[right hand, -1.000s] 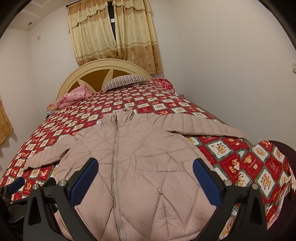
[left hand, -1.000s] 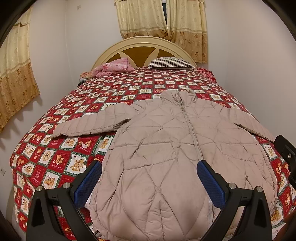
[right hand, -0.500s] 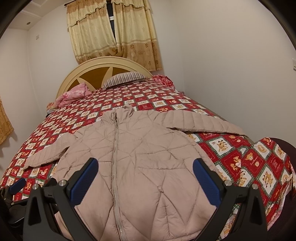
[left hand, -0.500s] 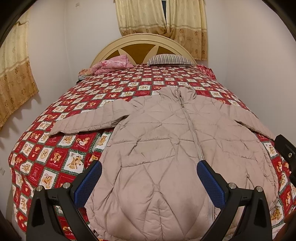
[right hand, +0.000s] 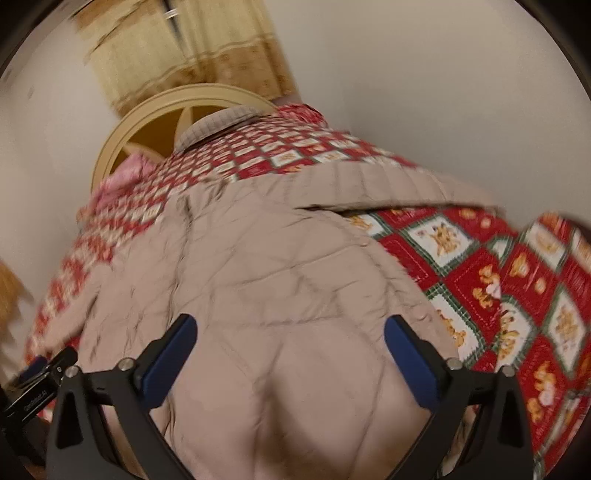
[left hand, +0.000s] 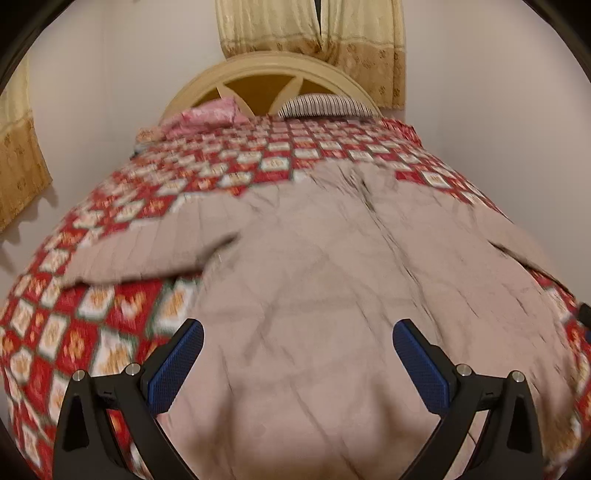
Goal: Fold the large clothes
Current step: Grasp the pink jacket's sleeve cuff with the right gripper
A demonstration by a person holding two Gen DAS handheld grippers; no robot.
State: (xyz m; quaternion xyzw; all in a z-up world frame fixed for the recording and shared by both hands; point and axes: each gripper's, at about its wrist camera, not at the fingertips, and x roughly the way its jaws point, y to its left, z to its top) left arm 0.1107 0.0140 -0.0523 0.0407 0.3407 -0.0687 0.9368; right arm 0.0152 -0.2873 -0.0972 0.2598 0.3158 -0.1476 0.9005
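Looking through the left wrist camera: one beige quilted jacket (left hand: 332, 280) lying flat on one red patchwork bedspread (left hand: 122, 306), front up, collar toward the headboard (left hand: 273, 70), one sleeve (left hand: 155, 247) stretching out to the left, the other sleeve running off at the right edge. Left gripper (left hand: 297, 350) hovering over the jacket's lower part, two blue-padded fingers (left hand: 177, 365) spreading wide apart, pinching nothing. Two pillows showing at the far end, one pink (left hand: 210, 114) and one striped (left hand: 325, 105); two curtains hanging, one behind the headboard (left hand: 310, 33), one at the left (left hand: 18, 147). Everything smearing with motion blur, quilt stitching and patch pictures hard to make out; jacket hem lost below the frame. Turning to the right wrist camera: same single jacket (right hand: 280, 280) filling the middle, view tilting, right sleeve (right hand: 388, 181) lying across the bedspread (right hand: 517, 280). Right gripper (right hand: 290, 349) hanging above the lower jacket, fingers (right hand: 410, 365) likewise parting widely and gripping nothing. A piece of the other gripper (right hand: 40, 380) peeking in at the lower left, mostly cut off. Zipper line blurring; far pillows barely distinguishable.
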